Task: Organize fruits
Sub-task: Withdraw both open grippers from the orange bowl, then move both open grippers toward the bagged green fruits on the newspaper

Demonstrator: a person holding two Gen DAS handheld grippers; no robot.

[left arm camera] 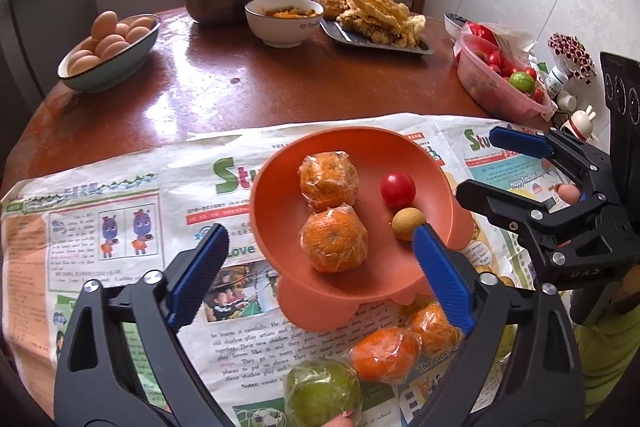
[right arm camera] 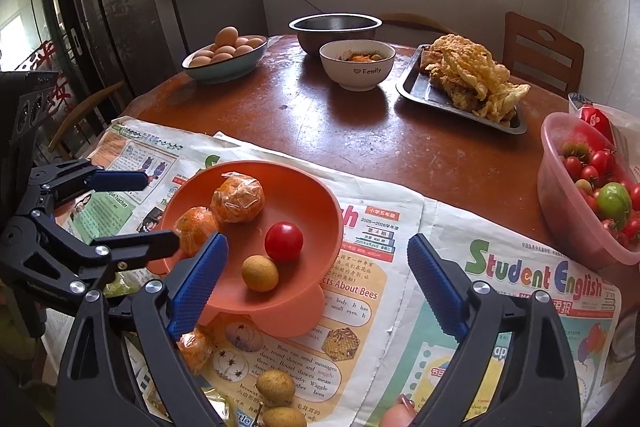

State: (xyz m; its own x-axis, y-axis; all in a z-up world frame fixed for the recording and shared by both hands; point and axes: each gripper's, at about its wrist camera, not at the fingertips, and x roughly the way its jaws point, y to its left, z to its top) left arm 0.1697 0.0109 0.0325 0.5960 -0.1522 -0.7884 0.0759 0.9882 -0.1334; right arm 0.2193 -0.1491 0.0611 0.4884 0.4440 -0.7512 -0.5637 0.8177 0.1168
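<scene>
Both the left gripper (left arm camera: 320, 259) and right gripper (right arm camera: 318, 267) are gaping wide, holding nothing; film-wrapped oranges (left arm camera: 384, 353) near the newspaper's (left arm camera: 120, 195) front edge are looking slippery, soft; probably needing gentle mid-body pinching.

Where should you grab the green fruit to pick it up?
Grab the green fruit around its widest middle, coming from above with the left gripper, whose fingers are open. It is round and in clear wrap, so a grip off the middle would likely slip. A wrapped orange touches one side, so put the fingers on the free sides.

wrist views angled down; both near orange bowl (left arm camera: 280, 211)
</scene>
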